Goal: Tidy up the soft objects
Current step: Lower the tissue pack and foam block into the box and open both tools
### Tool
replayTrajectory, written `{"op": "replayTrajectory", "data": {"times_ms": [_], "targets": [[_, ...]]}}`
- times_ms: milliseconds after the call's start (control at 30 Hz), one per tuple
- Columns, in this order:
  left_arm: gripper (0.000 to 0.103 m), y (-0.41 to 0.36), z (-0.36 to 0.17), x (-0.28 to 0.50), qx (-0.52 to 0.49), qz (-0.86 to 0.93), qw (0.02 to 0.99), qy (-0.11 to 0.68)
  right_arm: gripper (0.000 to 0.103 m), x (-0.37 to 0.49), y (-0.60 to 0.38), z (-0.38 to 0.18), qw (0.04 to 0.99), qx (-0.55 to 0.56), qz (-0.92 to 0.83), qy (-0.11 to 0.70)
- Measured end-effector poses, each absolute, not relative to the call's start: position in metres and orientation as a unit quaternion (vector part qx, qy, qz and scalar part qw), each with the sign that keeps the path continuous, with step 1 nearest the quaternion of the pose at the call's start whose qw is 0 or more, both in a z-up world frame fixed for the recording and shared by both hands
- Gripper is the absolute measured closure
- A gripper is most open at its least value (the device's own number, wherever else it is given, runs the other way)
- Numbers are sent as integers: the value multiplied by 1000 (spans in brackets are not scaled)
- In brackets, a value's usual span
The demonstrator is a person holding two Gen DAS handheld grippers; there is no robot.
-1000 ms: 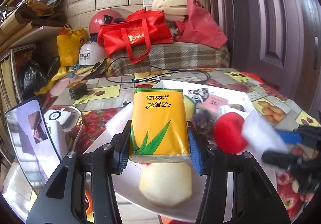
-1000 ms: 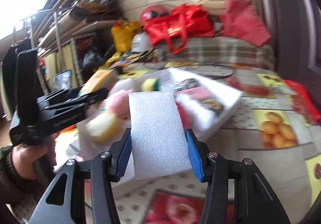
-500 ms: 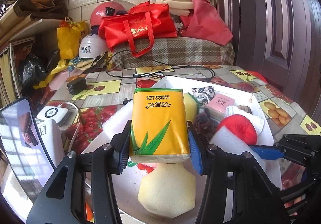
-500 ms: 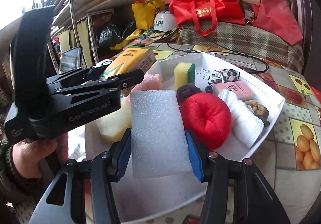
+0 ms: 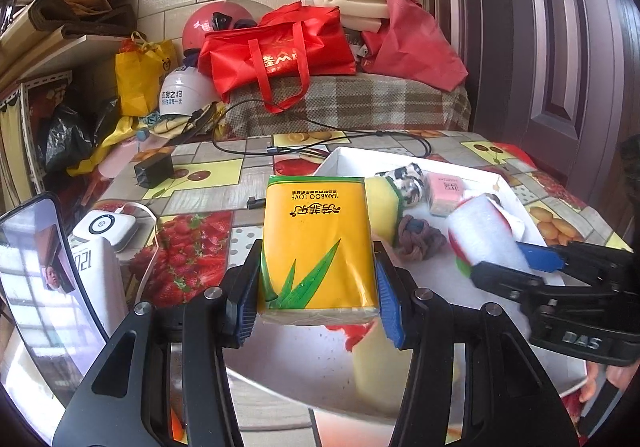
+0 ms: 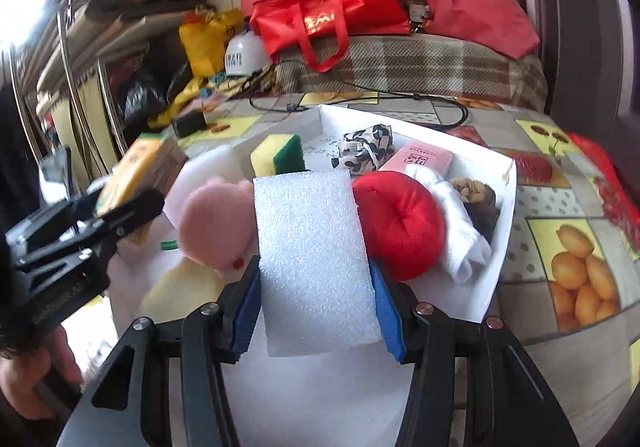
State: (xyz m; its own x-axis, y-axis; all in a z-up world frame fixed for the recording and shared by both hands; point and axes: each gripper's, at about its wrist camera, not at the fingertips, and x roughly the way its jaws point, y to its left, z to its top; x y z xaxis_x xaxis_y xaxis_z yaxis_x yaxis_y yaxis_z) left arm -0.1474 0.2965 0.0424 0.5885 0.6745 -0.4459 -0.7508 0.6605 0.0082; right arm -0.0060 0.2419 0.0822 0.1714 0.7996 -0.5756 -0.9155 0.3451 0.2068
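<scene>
1. A white tray (image 6: 505, 207) of soft items is seen on the fruit-print table (image 6: 560, 151).
2. A yellow tissue pack (image 5: 318, 243) is clamped by the left gripper (image 5: 316, 301) above the tray's near end.
3. A white foam block (image 6: 316, 263) is clamped by the right gripper (image 6: 316, 317) over the tray, between a pink plush (image 6: 214, 223) and a red cushion (image 6: 400, 219).

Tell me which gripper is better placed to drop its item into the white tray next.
Probably the right gripper: its foam block already hangs over the tray, beside the red cushion. The left gripper holds its tissue pack at the tray's near-left edge.
</scene>
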Motion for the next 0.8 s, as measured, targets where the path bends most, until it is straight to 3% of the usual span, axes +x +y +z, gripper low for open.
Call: {"op": "replayTrajectory", "data": {"times_ms": [267, 533, 667, 700, 767, 800], "targets": [[53, 300, 45, -122, -80, 402, 889, 205, 51, -26, 228, 97, 775, -80, 575, 248], [49, 302, 44, -115, -80, 399, 887, 220, 51, -20, 227, 96, 783, -67, 564, 255], [15, 299, 44, -115, -73, 406, 885, 216, 50, -24, 227, 96, 783, -74, 566, 248], [15, 299, 44, -115, -70, 413, 882, 215, 46, -24, 227, 96, 782, -76, 567, 248], [11, 300, 44, -118, -76, 414, 882, 212, 17, -22, 227, 95, 787, -74, 558, 253], [7, 301, 44, -119, -79, 414, 882, 211, 16, -21, 226, 95, 786, -69, 558, 256]]}}
